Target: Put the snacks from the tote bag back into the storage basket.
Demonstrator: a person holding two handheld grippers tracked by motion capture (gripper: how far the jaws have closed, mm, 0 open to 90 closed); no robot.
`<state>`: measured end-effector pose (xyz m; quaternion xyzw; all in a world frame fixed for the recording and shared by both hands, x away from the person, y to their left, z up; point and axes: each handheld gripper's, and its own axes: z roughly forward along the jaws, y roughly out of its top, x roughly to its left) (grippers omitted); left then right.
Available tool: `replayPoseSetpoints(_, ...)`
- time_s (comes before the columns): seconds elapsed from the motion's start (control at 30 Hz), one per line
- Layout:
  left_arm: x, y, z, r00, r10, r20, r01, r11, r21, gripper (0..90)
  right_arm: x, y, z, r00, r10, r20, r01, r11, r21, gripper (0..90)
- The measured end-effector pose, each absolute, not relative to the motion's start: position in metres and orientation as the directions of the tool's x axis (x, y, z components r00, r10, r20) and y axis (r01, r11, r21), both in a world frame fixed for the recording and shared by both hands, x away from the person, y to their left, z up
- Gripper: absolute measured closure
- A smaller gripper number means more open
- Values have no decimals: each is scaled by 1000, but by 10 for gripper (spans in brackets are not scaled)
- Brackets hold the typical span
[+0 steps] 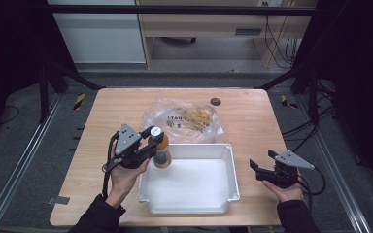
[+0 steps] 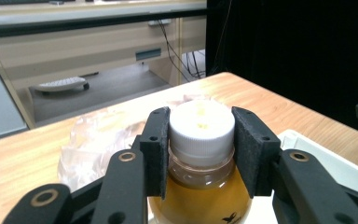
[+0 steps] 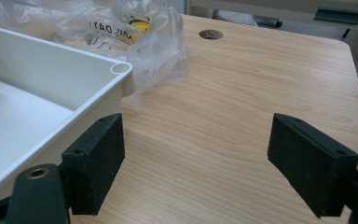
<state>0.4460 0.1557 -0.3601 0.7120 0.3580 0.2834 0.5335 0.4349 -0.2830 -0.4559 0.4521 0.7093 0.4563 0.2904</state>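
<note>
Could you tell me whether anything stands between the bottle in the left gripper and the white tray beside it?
Nothing visible does: the left gripper holds the bottle at the far-left corner of the white tray, whose inside is bare.

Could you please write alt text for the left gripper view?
The left gripper clamps a bottle of amber liquid at its white cap. Behind lie a plastic bag and the wooden table.

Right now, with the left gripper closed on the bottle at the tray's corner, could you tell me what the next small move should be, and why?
Probably carry the bottle a little rightward and lower it into the white tray. The left gripper clamps its white cap, it hangs at the tray's far-left corner, and the tray floor looks bare. The right gripper waits open beside the tray.
</note>
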Motion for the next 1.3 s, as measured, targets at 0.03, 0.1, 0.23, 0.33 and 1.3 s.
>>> replayPoseSetpoints(0.03,446,155,-362,582,813,22,211,-177,961,588,435,-283,-456,-423,906,0,376,176,910,189)
replayPoseSetpoints(0.1,447,155,-367,584,811,21,219,-182,959,588,435,-283,-456,-422,906,1,377,175,910,189)
replayPoseSetpoints(0.23,448,153,-375,585,811,17,238,-192,952,588,434,-283,-456,-420,907,-3,375,177,910,189)
replayPoseSetpoints(0.33,449,152,-380,585,811,17,248,-199,948,588,434,-283,-456,-422,907,-5,374,179,910,189)
replayPoseSetpoints(1.3,448,141,-405,570,820,52,257,-238,937,582,433,-284,-456,-420,908,-9,376,183,909,186)
